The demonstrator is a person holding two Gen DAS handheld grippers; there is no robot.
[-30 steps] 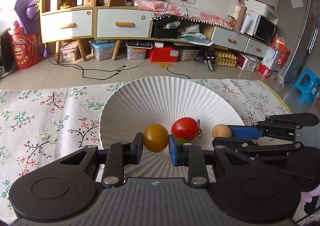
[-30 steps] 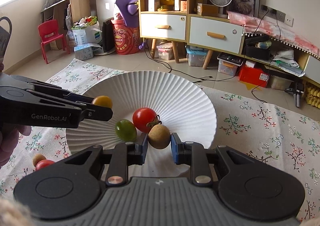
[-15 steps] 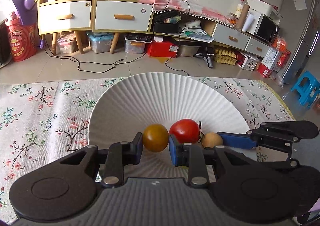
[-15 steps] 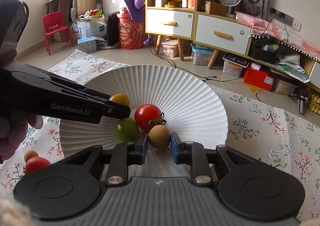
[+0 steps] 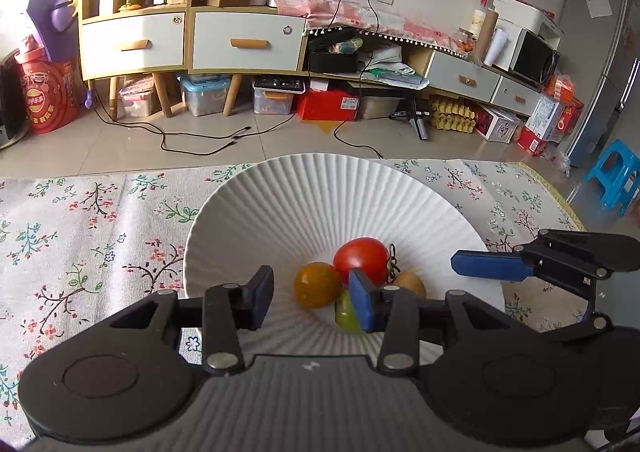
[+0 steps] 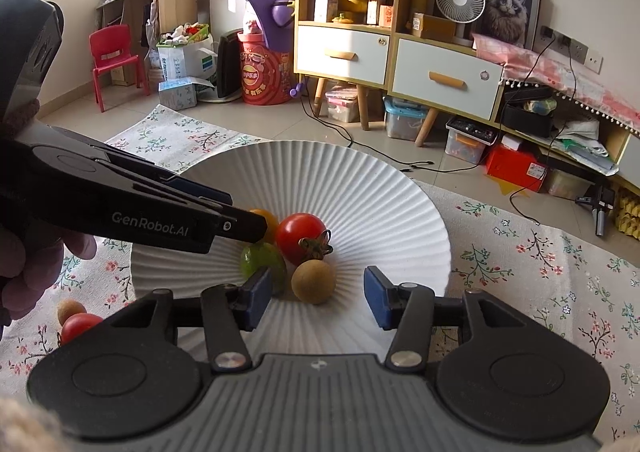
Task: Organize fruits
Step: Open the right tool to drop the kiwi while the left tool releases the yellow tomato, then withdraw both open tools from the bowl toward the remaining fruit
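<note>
While both claws stand spread over the plate, nothing is pinched: the left claw [image 5: 310,294] has just been opened, with the orange tomato [image 5: 317,284] lying loose between its pads [image 5: 262,294], and the right claw [image 6: 316,298] has just been opened around the brown longan [image 6: 313,281], which rests free on the ribs.

Contents of white fluted plate [image 6: 384,211]: orange tomato, red tomato [image 6: 301,238] with stem, green tomato [image 6: 262,262], brown longan, all clustered touching at the centre.

Handling, as judged: light, round, smooth-skinned, easily rolled; tomatoes soft and bruisable, longan firmer. Hold is best taken across the widest part, lightly.

Outside the plate, on the floral tabletop [image 6: 540,264]: a second red tomato [image 6: 78,326] and small longan [image 6: 71,311], near the left edge.

Open room: plate's far half bare; tabletop edge near beyond it; claws close together.
</note>
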